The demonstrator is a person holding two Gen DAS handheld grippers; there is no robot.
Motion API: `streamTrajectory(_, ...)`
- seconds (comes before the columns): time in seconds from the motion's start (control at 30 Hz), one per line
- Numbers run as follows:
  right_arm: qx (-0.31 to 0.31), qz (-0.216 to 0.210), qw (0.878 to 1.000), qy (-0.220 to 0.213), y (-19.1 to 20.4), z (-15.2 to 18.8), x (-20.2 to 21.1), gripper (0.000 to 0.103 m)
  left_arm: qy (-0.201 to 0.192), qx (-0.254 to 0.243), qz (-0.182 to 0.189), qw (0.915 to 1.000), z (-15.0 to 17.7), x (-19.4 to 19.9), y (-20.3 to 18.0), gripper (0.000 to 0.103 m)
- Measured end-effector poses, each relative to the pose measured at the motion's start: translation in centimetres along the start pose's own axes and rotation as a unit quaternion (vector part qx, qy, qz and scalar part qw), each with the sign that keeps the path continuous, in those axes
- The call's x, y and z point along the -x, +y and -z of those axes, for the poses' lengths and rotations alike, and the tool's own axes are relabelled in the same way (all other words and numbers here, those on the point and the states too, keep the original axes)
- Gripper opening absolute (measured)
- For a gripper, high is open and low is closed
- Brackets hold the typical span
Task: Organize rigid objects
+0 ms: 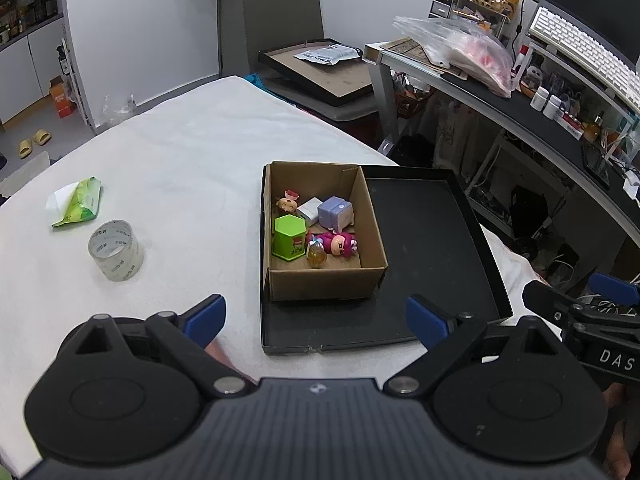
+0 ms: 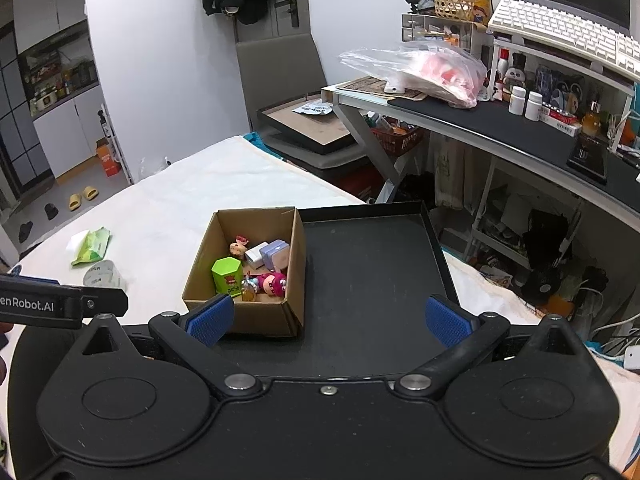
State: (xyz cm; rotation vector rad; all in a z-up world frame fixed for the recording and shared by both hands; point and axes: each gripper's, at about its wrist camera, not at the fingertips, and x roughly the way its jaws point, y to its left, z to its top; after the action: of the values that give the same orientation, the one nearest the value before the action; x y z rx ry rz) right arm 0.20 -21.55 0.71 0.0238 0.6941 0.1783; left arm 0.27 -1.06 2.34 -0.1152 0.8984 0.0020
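Observation:
A cardboard box (image 1: 324, 282) (image 2: 206, 268) stands in the left part of a black tray (image 1: 424, 240) (image 2: 372, 276). Inside the box lie a green hexagonal container (image 1: 289, 237) (image 2: 227, 275), a pink doll (image 1: 338, 243) (image 2: 273, 283), a purple cube (image 1: 336, 212) (image 2: 276, 255), a white block (image 1: 310, 208), a small figurine (image 1: 287, 202) (image 2: 239, 247) and a small amber bottle (image 1: 316, 256). My left gripper (image 1: 316, 320) is open in front of the box, holding nothing. My right gripper (image 2: 328, 320) is open over the tray's near part, empty.
On the white tablecloth (image 1: 180, 152) left of the tray sit a roll of clear tape (image 1: 116, 250) (image 2: 102, 274) and a green tissue pack (image 1: 78, 202) (image 2: 91, 246). A cluttered desk (image 2: 500, 120) runs along the right. A chair (image 2: 280, 64) stands behind the table.

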Motion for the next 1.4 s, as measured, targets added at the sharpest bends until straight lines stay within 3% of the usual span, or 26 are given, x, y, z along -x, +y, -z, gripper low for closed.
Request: streamTrajectory(1.4, 0.011, 0.009, 1.000, -0.007, -0.3, 0.3, 2.2, 0.103, -0.028, 0.004, -0.010, 0.9995, 1.8, 1.9, -0.9, 0.096)
